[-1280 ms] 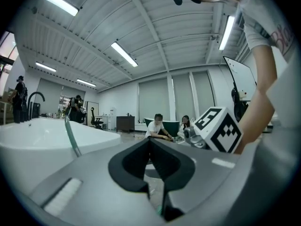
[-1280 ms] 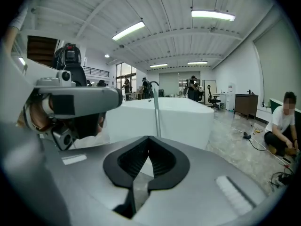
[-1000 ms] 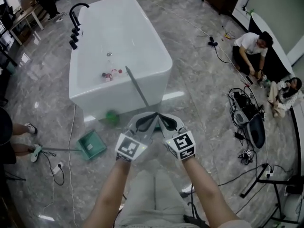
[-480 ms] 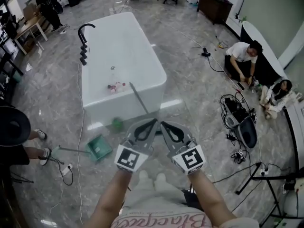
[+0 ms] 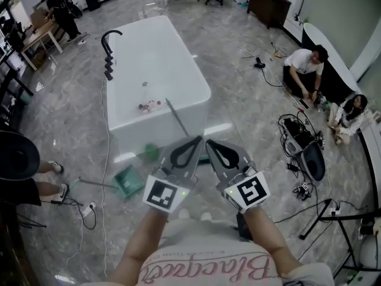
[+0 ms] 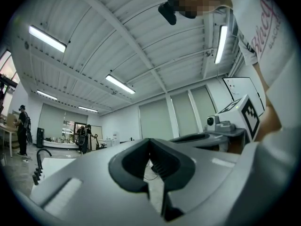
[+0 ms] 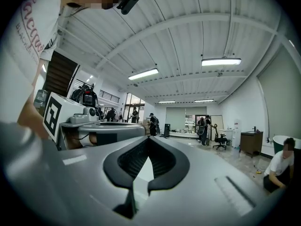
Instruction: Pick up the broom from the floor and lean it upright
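Grey-handled broom (image 5: 177,117) — aslant against white bathtub (image 5: 159,128)

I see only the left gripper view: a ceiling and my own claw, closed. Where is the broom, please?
Observer: In the head view, the broom leans its handle against the near side of the white bathtub. Neither claw holds it.
Operator: Does the right claw hold something else?
Observer: No. The right gripper view shows the right claw shut, with nothing between its jaws.
Operator: Is anything lying on the floor near the bathtub?
Observer: Yes, a green dustpan lies on the floor, left of the left claw in the head view.
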The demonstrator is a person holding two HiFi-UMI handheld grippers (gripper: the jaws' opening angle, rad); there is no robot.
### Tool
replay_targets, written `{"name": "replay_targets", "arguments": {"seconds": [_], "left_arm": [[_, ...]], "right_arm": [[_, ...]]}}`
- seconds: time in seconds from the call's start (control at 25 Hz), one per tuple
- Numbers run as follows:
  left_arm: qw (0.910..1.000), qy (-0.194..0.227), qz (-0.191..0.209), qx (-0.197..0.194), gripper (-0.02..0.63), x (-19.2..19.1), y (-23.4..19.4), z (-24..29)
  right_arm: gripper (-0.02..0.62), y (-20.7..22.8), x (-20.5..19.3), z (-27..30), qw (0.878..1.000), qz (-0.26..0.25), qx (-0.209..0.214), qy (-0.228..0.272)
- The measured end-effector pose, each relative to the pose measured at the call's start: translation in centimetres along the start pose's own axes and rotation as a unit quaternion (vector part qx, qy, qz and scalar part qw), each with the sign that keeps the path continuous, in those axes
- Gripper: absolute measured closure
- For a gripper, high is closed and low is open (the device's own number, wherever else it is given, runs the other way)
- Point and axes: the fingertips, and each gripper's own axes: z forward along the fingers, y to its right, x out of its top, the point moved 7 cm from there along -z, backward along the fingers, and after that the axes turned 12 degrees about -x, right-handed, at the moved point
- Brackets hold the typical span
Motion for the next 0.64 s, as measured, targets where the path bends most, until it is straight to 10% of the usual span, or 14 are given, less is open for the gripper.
{"name": "replay_targets", "arguments": {"seconds": [0.64], "left_arm": [[0.9995, 0.025, 0.011, 0.017, 0.607, 1.0, 0.9, 0.2]], "right_arm": [[0.595, 0.5, 0.6, -1.0, 1.0, -0.002, 0.003, 0.016]]}}
